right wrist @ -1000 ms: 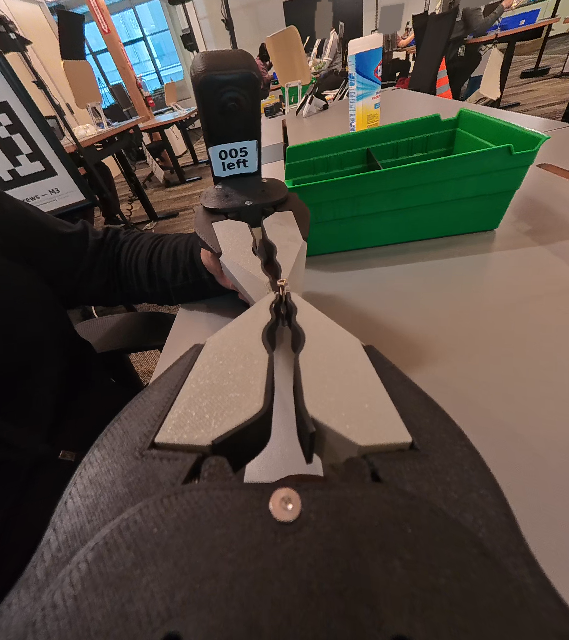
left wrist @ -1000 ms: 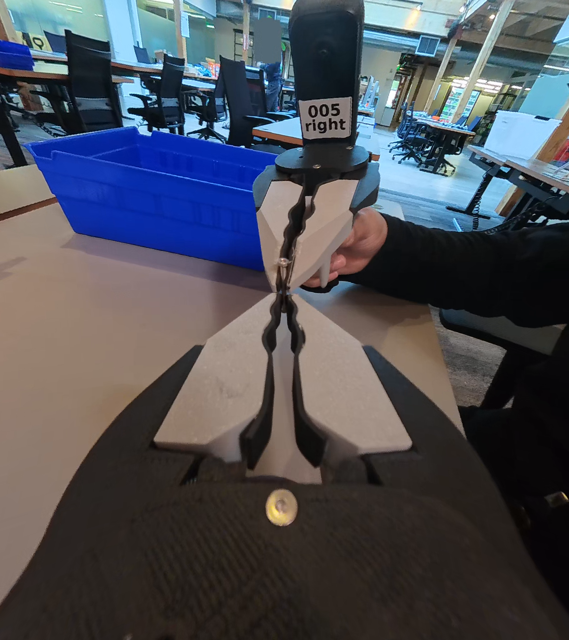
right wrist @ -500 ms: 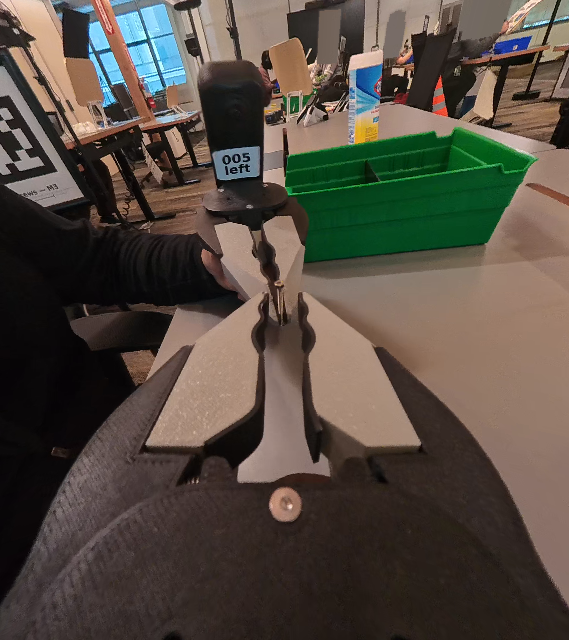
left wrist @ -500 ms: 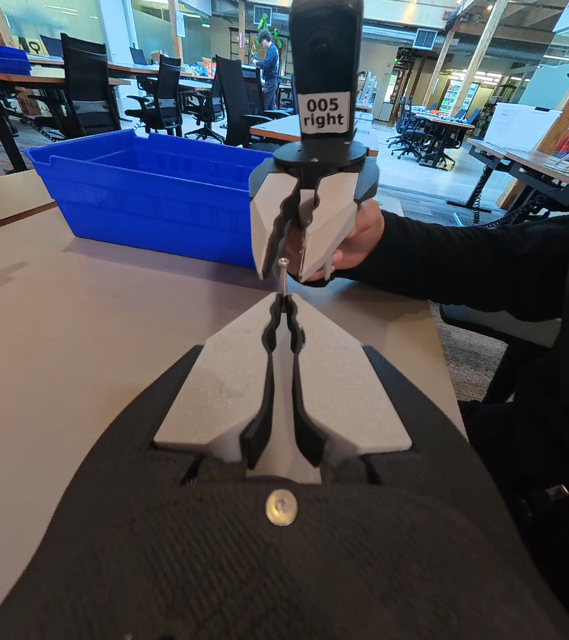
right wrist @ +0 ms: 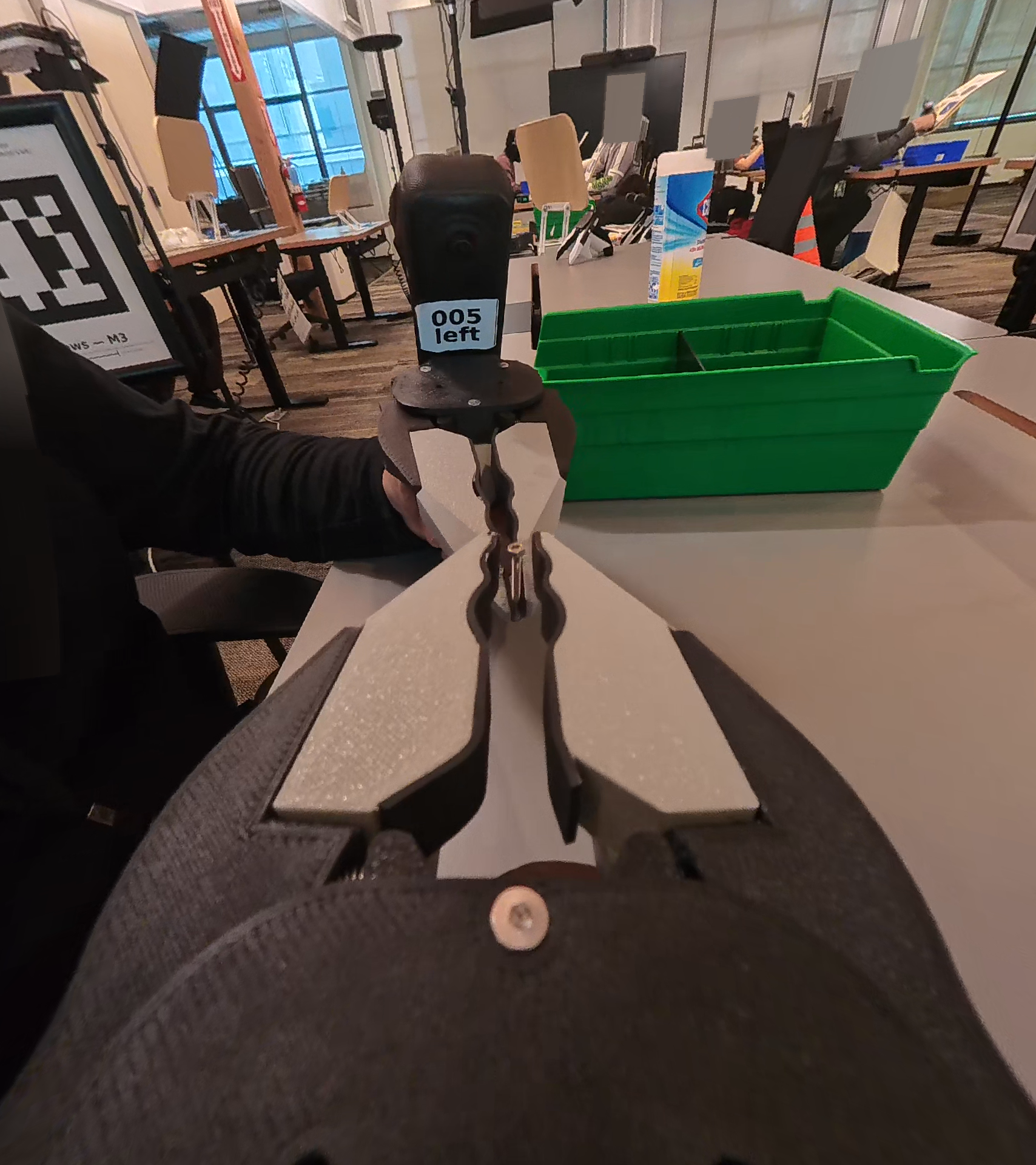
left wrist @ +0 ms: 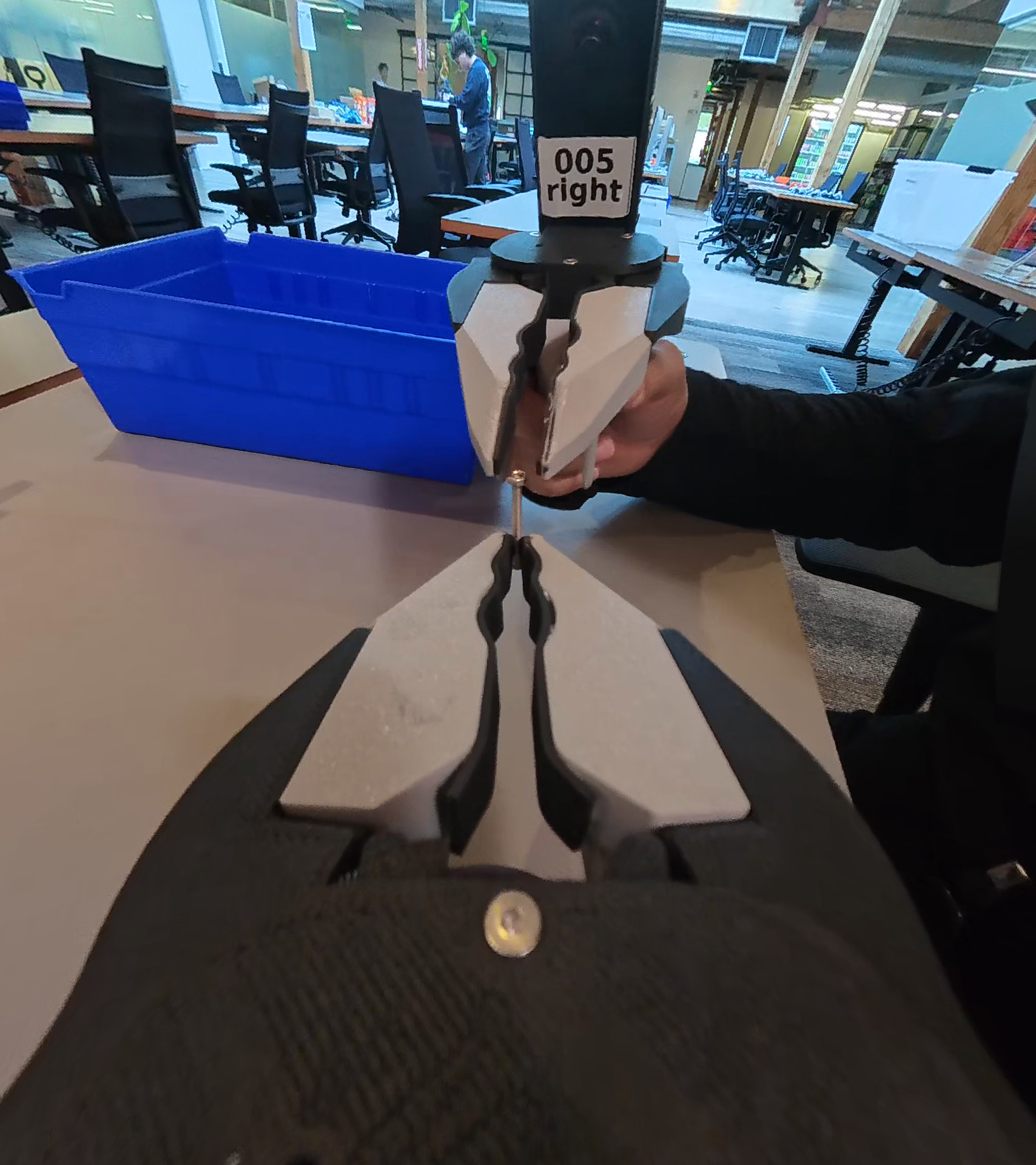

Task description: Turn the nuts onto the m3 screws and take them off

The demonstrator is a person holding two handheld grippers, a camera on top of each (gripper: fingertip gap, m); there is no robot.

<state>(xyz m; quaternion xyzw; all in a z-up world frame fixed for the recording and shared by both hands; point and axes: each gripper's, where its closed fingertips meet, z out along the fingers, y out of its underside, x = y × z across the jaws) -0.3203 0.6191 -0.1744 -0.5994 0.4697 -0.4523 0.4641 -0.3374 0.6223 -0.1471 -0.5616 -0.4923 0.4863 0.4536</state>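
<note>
Screw (left wrist: 518,504) pinched by its lower end in the closed left gripper (left wrist: 517,547), tip pointing at the spread-open, empty right gripper (left wrist: 520,468) just beyond it; nut apparently off, not visible; re-threading perhaps next.

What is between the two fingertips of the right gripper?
The head end of the thin metal screw, held by the shut left gripper; the right gripper is open, right wrist view.
</note>
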